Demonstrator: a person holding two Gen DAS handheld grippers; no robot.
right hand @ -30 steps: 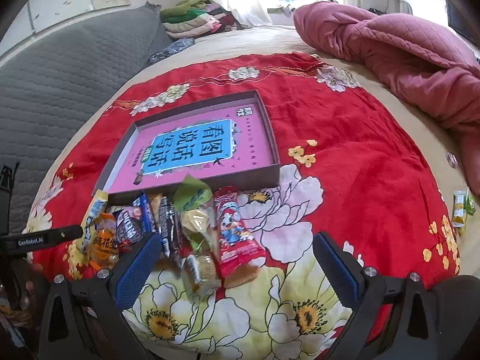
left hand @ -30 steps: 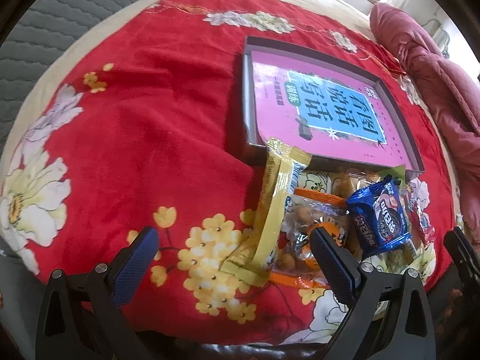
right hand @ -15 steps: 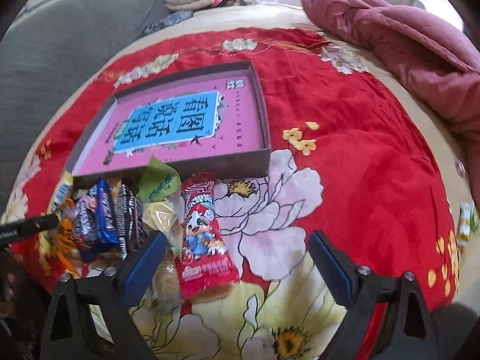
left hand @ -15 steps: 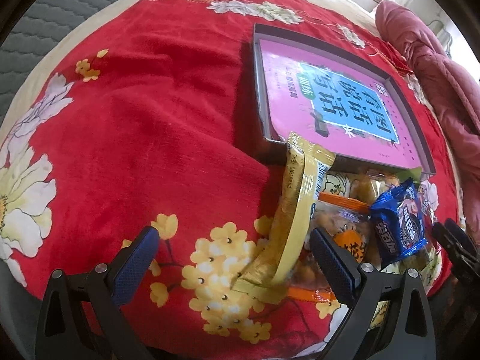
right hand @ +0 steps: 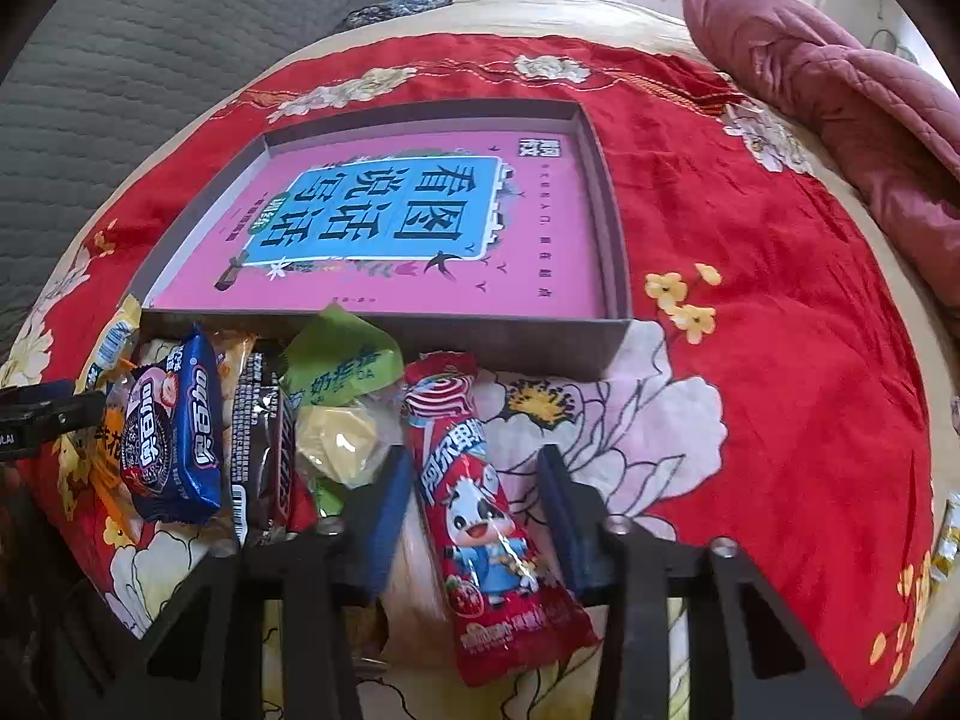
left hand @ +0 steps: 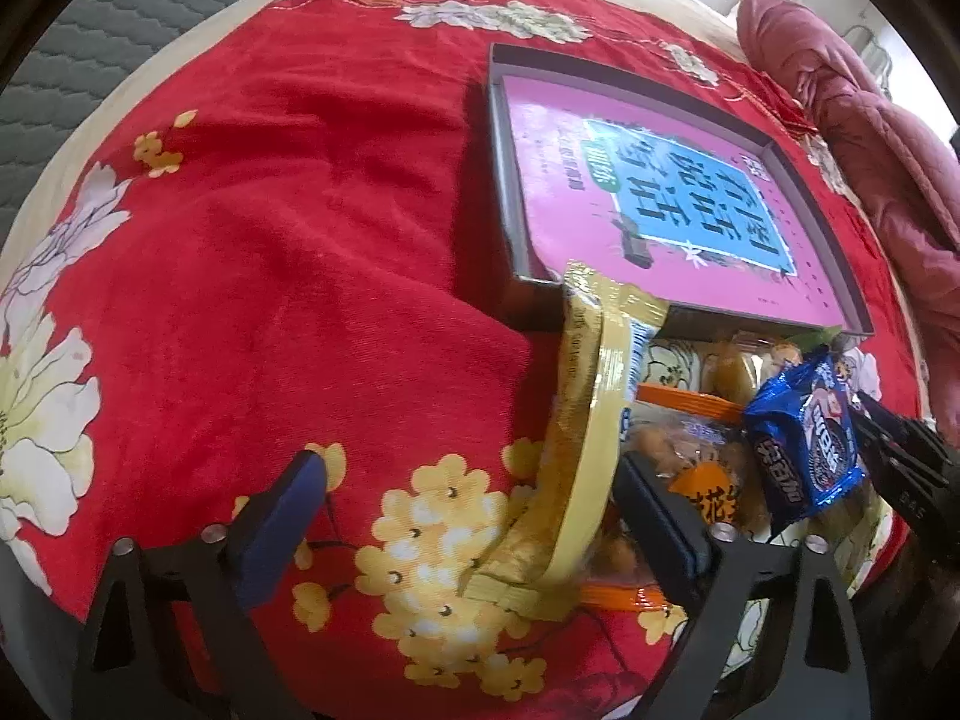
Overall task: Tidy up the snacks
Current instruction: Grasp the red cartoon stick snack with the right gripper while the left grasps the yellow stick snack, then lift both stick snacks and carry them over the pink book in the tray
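A pile of snack packets lies on the red blanket in front of a shallow grey box [right hand: 612, 276] holding a pink book. My right gripper [right hand: 474, 504] straddles a red packet with a cartoon cow [right hand: 474, 510]. Its jaws are closing, and a thin gap still shows beside the packet. My left gripper [left hand: 468, 510] is wide apart and closing slightly. A long yellow packet [left hand: 588, 420] lies between its pads, near the right one and untouched. A blue cookie packet [right hand: 174, 438], a black bar [right hand: 264, 450] and a green packet [right hand: 342, 360] lie between the two grippers.
A flowered red blanket [left hand: 270, 270] covers the bed. A pink quilt [right hand: 852, 108] is bunched at the right and a grey quilted cushion [right hand: 120, 60] stands at the left. An orange nut packet [left hand: 690, 450] lies under the pile. Small yellow packets [right hand: 948, 534] sit at the right edge.
My right gripper has dropped over the red cow packet and its jaws have narrowed from wide to close around it. The left gripper has narrowed only slightly.
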